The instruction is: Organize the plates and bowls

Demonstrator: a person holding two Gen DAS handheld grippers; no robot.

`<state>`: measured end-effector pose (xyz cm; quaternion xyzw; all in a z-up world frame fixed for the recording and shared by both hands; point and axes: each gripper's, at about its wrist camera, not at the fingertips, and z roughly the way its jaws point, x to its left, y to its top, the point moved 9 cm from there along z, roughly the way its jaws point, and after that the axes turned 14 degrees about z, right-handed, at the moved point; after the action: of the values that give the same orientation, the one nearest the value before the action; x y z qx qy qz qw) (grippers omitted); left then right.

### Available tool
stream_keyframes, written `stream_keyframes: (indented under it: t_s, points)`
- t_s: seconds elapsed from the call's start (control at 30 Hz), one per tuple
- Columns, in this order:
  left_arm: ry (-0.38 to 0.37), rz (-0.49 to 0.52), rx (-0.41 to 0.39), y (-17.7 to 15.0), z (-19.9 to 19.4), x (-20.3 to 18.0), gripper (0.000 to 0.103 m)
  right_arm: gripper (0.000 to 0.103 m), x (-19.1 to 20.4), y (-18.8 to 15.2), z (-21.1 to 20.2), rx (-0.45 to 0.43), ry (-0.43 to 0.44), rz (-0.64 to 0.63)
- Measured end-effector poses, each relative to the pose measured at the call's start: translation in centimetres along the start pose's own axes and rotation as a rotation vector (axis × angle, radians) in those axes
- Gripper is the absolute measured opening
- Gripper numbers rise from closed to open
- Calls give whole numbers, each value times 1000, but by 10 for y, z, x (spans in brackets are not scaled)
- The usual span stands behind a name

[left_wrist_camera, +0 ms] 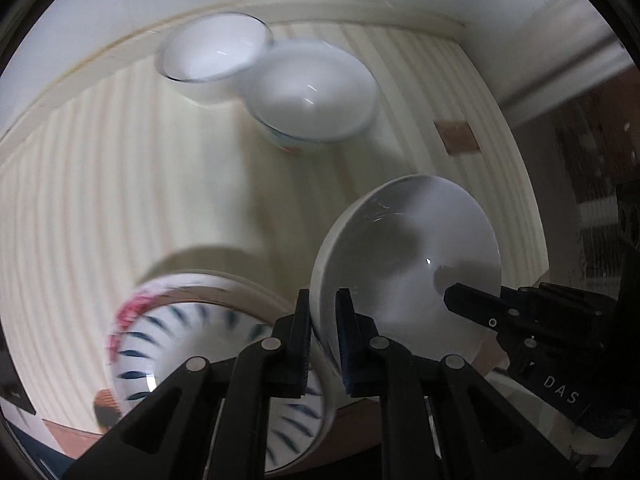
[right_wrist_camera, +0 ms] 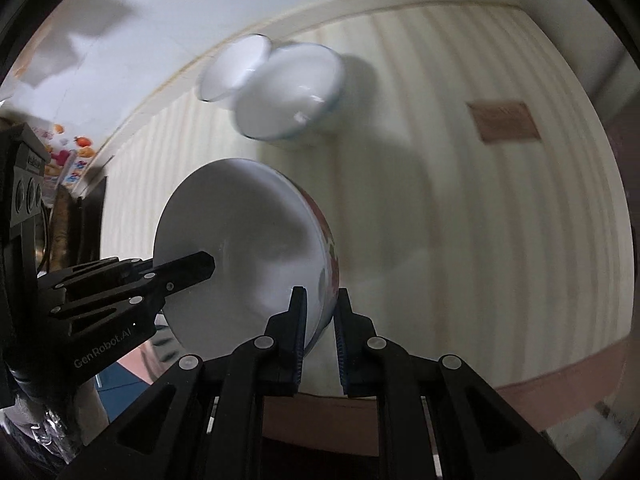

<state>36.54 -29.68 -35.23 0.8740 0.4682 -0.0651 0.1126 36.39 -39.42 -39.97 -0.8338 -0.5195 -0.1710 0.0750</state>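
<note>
Cream striped tablecloth (left_wrist_camera: 120,160) beneath; glossy white ceramic bowl (left_wrist_camera: 404,264), judged rigid, slippery and fragile, is clamped at opposite rim points by left gripper (left_wrist_camera: 322,340) and right gripper (right_wrist_camera: 320,336).

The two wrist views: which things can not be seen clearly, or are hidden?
- Patterned plate, left wrist view: smeared by motion; its near part hidden behind the left gripper.
- Held bowl, right wrist view: its red outside pattern mostly turned away; its rim partly covered by both grippers, right gripper.
- Two far bowls: blurred; whether they touch is unclear.
- Brown label: print unreadable.
</note>
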Motion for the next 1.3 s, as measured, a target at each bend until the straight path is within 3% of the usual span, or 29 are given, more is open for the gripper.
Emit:
stream_keyframes:
  t_s: [0.13,0.43,1.3]
  points:
    - [-7,37,35,4,22,-15,10,15,-38,-6,13,26,14,68]
    - [2,82,100,-6,50,-29,10,15,-75,-14,32,56,4,123]
    - [29,103,149,-3,74,-41,10,15,-71,-15,51,106,-21,103]
